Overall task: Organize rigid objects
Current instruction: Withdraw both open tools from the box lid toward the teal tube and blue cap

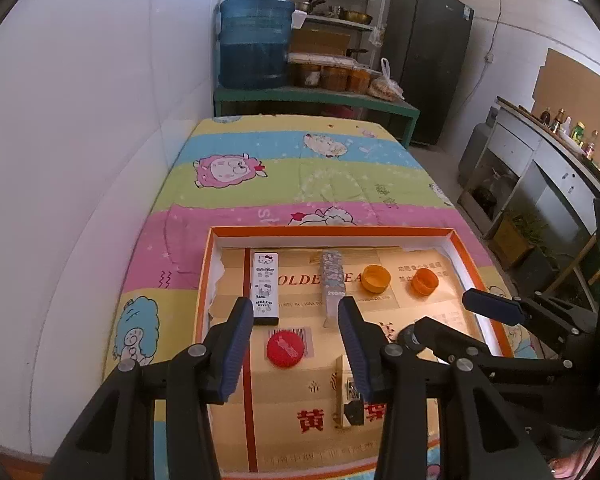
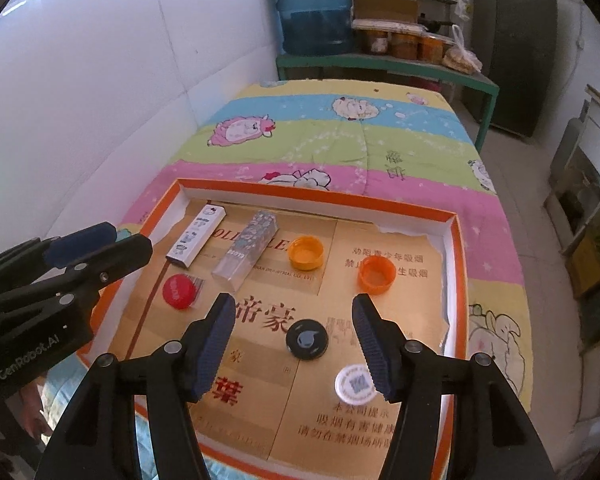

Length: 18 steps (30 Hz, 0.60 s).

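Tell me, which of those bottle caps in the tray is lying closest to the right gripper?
The black cap: it lies between the open right gripper fingers. The white cap sits beside one finger; red and orange caps lie farther off.

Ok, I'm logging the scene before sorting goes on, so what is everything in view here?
tray: 1, orange-rimmed, cardboard-lined, on the bedsheet
bedsheet: 1, striped cartoon print, under the tray
Hello Kitty box: 1, white, tray's far left
clear patterned box: 1, beside the Hello Kitty box
red cap: 1, tray's left
yellow-orange cap: 1, open side up, far middle
orange cap: 1, open side up, right
black cap: 1, centre
white cap: 1, near right
water jug: 1, blue, on the green bench
left hand-held gripper: open, empty
right hand-held gripper: open, above the black cap
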Available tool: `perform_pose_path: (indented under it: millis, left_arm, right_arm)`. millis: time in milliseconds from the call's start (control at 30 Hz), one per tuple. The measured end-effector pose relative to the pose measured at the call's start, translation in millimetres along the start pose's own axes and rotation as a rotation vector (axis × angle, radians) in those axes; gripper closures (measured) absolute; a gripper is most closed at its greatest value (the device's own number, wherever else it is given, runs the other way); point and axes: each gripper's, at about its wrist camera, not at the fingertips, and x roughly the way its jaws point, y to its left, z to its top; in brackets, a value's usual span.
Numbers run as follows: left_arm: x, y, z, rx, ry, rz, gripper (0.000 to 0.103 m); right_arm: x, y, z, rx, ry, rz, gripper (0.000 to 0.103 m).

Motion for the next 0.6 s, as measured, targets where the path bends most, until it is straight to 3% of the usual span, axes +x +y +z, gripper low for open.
perform_pose_path:
  millis: [600]
  left_arm:
    - [-57, -10, -30, 0.008, -0.062, -0.047, 0.059]
  right_arm:
    - [-53, 11, -42, 0.021, -0.052, -0.014, 0.041]
